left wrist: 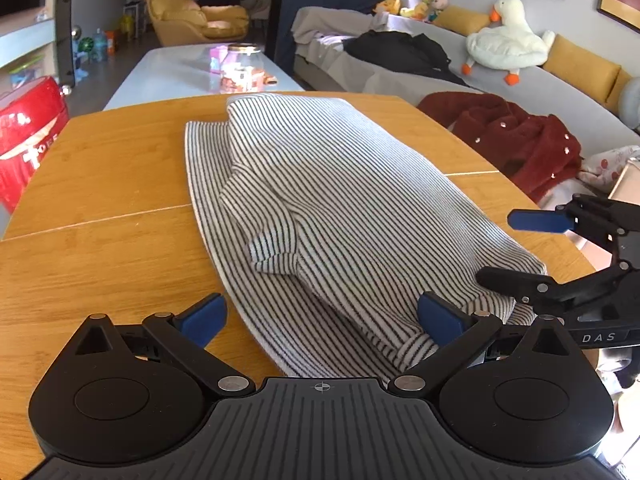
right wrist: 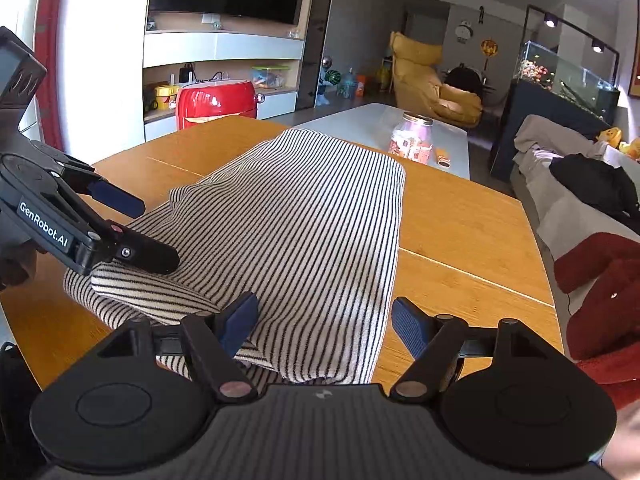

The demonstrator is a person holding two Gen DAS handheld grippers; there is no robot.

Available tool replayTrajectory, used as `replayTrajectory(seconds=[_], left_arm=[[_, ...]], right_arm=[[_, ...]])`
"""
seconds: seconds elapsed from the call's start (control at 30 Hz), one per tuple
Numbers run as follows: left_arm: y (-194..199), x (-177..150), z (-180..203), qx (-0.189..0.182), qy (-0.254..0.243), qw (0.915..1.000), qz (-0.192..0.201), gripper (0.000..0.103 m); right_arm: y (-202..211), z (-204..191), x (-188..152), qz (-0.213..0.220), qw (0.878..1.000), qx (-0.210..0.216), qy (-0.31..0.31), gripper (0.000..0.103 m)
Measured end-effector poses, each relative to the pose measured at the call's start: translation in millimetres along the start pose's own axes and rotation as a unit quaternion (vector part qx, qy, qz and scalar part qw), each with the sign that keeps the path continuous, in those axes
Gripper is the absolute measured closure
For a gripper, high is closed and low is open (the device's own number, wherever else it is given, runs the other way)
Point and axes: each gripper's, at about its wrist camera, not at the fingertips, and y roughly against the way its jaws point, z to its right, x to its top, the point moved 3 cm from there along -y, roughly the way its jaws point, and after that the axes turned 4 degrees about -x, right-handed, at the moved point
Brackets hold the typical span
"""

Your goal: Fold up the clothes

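A black-and-white striped garment [left wrist: 328, 200] lies folded lengthwise on the wooden table [left wrist: 112, 168], with a sleeve laid over its middle. My left gripper [left wrist: 320, 320] is open at the garment's near end, its blue pads on either side of the hem. My right gripper [left wrist: 500, 248] comes in from the right, open, its lower finger resting on the garment's near right corner. In the right wrist view the striped garment [right wrist: 312, 216] runs away from me; my right gripper [right wrist: 324, 320] is open over its near edge, and the left gripper [right wrist: 148, 232] stands open at the left.
A red fleece coat [left wrist: 520, 140] lies on the grey sofa [left wrist: 540, 84] right of the table, with a white goose plush [left wrist: 508, 36]. A jar [right wrist: 412, 136] stands on the pale table [right wrist: 360, 120] beyond. A red appliance [right wrist: 216, 102] sits left.
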Motion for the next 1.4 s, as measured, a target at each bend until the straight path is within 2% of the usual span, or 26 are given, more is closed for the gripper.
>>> replayTrajectory(seconds=[0.1, 0.23, 0.37, 0.53, 0.73, 0.93, 1.0, 1.07, 1.13, 1.2, 1.27, 1.4], left_arm=[[1, 0, 2, 0.002, -0.004, 1.0, 0.002, 0.0], [1, 0, 2, 0.004, -0.008, 1.0, 0.004, 0.0], [2, -1, 0, 0.002, -0.005, 1.0, 0.003, 0.0], [9, -6, -1, -0.005, -0.004, 1.0, 0.0, 0.0], [30, -13, 0, 0.0, -0.026, 0.9997, 0.0, 0.0], [54, -15, -8, 0.034, -0.041, 0.9985, 0.009, 0.0], [60, -15, -11, 0.032, -0.038, 0.9987, 0.01, 0.0], [65, -14, -11, 0.024, -0.037, 0.9989, 0.012, 0.0], [69, -15, -9, 0.015, -0.038, 0.9991, 0.014, 0.0], [72, -16, -6, 0.004, -0.041, 0.999, 0.014, 0.0], [70, -19, -1, -0.007, -0.052, 0.9986, 0.009, 0.0], [54, -27, 5, -0.004, -0.078, 0.9968, -0.017, 0.0]], right_arm=[[5, 0, 4, -0.004, 1.0, 0.003, 0.004, 0.028], [23, -10, 14, 0.02, 0.999, -0.01, 0.04, 0.032], [34, -18, 24, 0.038, 0.998, 0.032, 0.027, 0.034], [14, -34, 6, -0.015, 0.996, 0.055, 0.067, 0.033], [32, -35, 10, 0.004, 0.994, 0.065, 0.09, 0.028], [39, -68, 4, 0.026, 0.98, 0.104, 0.167, 0.026], [31, -84, -2, 0.03, 0.974, 0.094, 0.205, 0.026], [23, -94, -3, 0.046, 0.969, 0.063, 0.235, 0.026], [16, -91, 4, 0.041, 0.974, 0.049, 0.215, 0.033], [9, -74, 15, 0.019, 0.987, 0.08, 0.137, 0.035], [4, -59, 25, 0.001, 0.992, 0.104, 0.069, 0.036], [3, -51, 24, -0.002, 0.992, 0.113, 0.049, 0.036]])
